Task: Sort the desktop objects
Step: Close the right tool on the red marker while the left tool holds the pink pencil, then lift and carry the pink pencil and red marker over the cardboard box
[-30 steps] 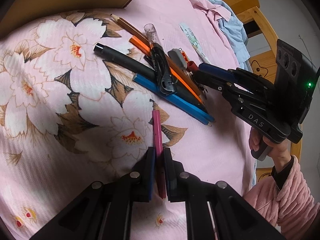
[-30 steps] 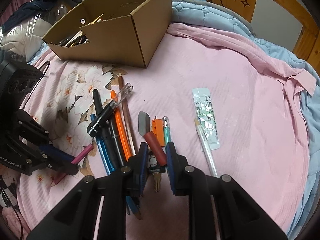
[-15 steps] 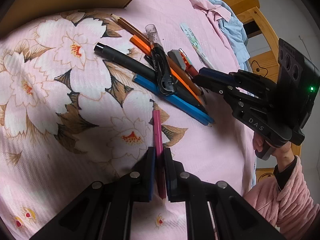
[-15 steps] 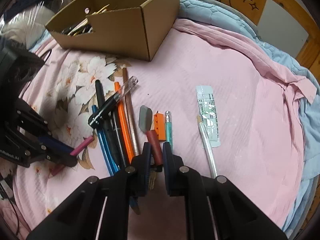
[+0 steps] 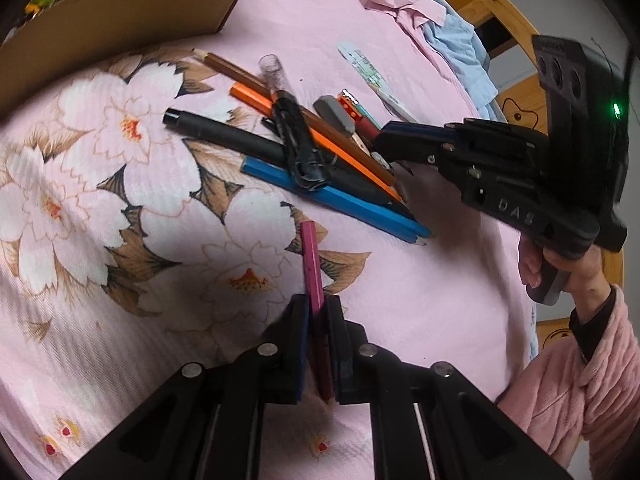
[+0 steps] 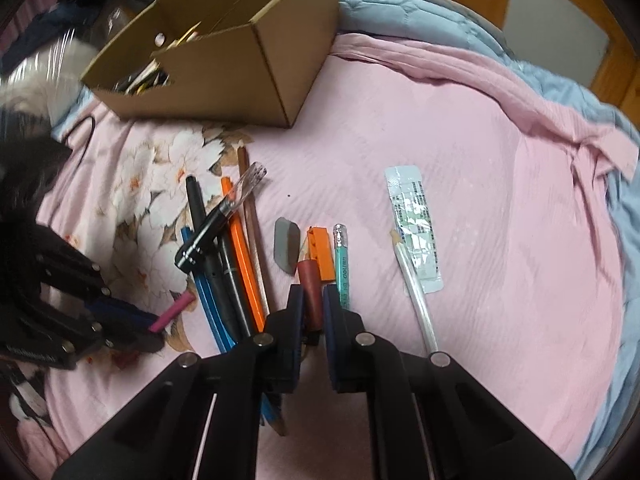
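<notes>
A pink bedspread (image 6: 480, 160) printed with large white flowers is strewn with stationery. The left gripper (image 5: 318, 312) is clamped on a magenta pencil (image 5: 314, 276), which sticks out forward between its fingers, just near of the main pile. The right gripper (image 6: 312, 308) is closed around a dark red marker-like item (image 6: 310, 288), with a grey eraser (image 6: 286, 244) to its left and an orange block (image 6: 322, 252) and a teal pen (image 6: 341, 268) to its right. Left of those lies a crossed bundle: a blue pencil (image 5: 340, 204), an orange pencil (image 6: 242, 248), a brown pencil (image 6: 250, 208), a black pen (image 5: 224, 136) and a black clear-capped pen (image 6: 216, 224) lying across them. Further right, a white pencil (image 6: 414, 296) lies against a sealed plastic packet (image 6: 414, 228). A cardboard box (image 6: 240, 64) holding more pens stands at the far left.
</notes>
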`<state>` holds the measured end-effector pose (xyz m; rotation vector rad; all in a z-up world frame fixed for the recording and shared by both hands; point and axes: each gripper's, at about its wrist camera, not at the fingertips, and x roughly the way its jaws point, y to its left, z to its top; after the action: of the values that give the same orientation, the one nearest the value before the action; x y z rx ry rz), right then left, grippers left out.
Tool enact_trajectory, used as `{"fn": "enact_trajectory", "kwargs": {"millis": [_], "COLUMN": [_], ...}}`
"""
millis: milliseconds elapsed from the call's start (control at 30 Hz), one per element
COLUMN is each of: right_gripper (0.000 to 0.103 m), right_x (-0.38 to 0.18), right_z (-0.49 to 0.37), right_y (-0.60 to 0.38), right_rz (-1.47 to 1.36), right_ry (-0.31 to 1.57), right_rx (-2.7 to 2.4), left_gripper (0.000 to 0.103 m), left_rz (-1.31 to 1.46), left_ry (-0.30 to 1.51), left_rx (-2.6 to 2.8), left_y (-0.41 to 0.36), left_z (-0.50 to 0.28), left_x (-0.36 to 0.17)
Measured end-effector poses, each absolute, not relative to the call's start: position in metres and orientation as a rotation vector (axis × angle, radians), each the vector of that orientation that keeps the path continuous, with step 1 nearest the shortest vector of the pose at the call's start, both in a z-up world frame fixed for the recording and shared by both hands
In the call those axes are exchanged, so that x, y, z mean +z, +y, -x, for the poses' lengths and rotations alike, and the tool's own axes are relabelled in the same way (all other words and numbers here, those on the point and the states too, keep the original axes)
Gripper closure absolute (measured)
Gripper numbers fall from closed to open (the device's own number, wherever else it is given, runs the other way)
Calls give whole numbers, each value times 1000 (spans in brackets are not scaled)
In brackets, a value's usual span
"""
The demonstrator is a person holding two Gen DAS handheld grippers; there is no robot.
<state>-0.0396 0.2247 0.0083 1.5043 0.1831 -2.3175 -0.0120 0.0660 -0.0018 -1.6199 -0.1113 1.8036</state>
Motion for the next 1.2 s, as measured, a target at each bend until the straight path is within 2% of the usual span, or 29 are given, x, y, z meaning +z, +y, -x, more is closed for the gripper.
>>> {"fn": "enact_trajectory", "kwargs": {"millis": [167, 400, 767, 967, 1200], "right_gripper": [93, 93, 93, 93, 93], "right_x": [12, 16, 0, -16, -14], "right_z": [42, 46, 51, 54, 55], "right_y": [234, 248, 263, 274, 283], "right_rz": [-1504, -1490, -1516, -1504, -1475], "right_ry": [1, -247, -599, -878, -979], "right_rx": [-2295, -2261, -2141, -1985, -1972], "left_gripper": [94, 94, 95, 95, 95], "left_rz": [1611, 1611, 1605, 1603, 1616], "left_ry": [-89, -168, -181, -231, -214], "left_rx": [1814, 1797, 1803, 1790, 1787], "left_y": [64, 55, 59, 53, 56], "left_z": [10, 14, 12, 14, 13], "left_x": [-1, -3, -2, -3, -5]}}
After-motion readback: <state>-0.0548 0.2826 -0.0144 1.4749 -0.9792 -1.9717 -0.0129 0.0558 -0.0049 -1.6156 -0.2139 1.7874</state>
